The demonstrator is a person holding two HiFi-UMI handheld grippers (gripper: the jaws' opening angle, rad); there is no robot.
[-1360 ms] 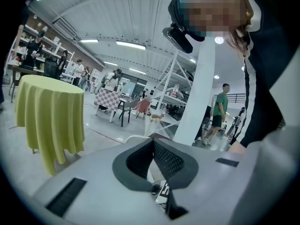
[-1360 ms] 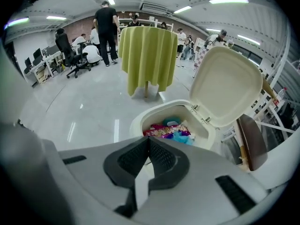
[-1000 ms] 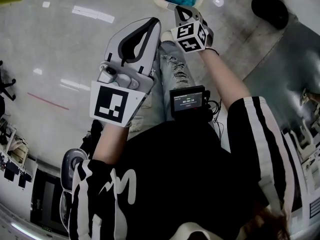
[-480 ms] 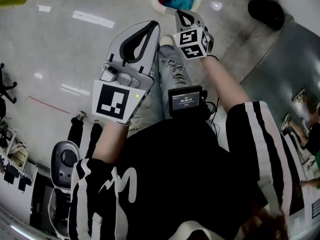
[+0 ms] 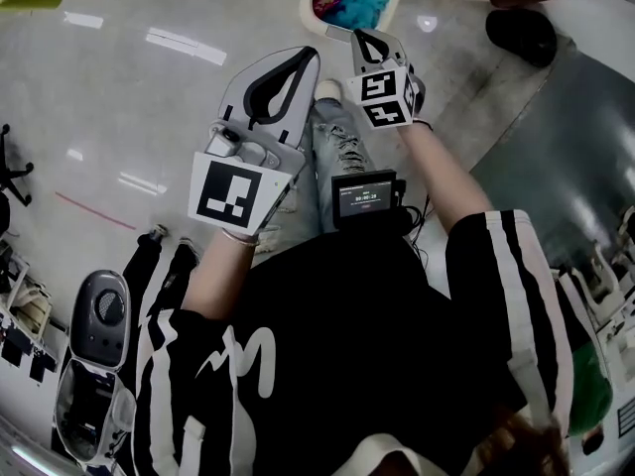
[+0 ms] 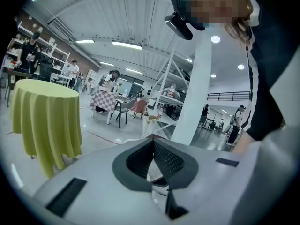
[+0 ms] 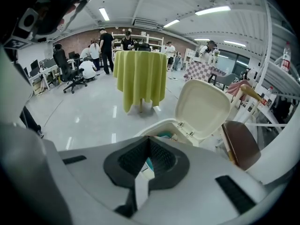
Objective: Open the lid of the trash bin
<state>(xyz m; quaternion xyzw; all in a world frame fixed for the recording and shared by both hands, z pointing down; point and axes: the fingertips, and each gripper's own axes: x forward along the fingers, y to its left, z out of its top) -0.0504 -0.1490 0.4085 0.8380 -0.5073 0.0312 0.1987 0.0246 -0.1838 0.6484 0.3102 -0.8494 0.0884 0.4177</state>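
Note:
The white trash bin [image 5: 314,10] stands on the floor at the top of the head view, its lid up and blue and pink rubbish showing inside. In the right gripper view the lid [image 7: 202,108] stands raised behind the bin's rim [image 7: 159,126]. My right gripper [image 5: 359,35] hovers just short of the bin, shut on nothing. My left gripper [image 5: 309,57] is beside it, a little farther back, also shut and holding nothing. In both gripper views the ribbed pads meet at the tips of the left gripper [image 6: 153,140] and the right gripper [image 7: 150,138].
A round table under a yellow cloth [image 7: 140,76] stands beyond the bin; it also shows at the left as the yellow table [image 6: 44,116]. A brown chair [image 7: 241,143] is right of the bin. A white pillar [image 6: 197,93] and several people are farther off. Grey equipment [image 5: 99,315] lies at lower left.
Both grippers have shifted slightly up the head view toward the bin, still shut. More of the open bin shows at the top edge.

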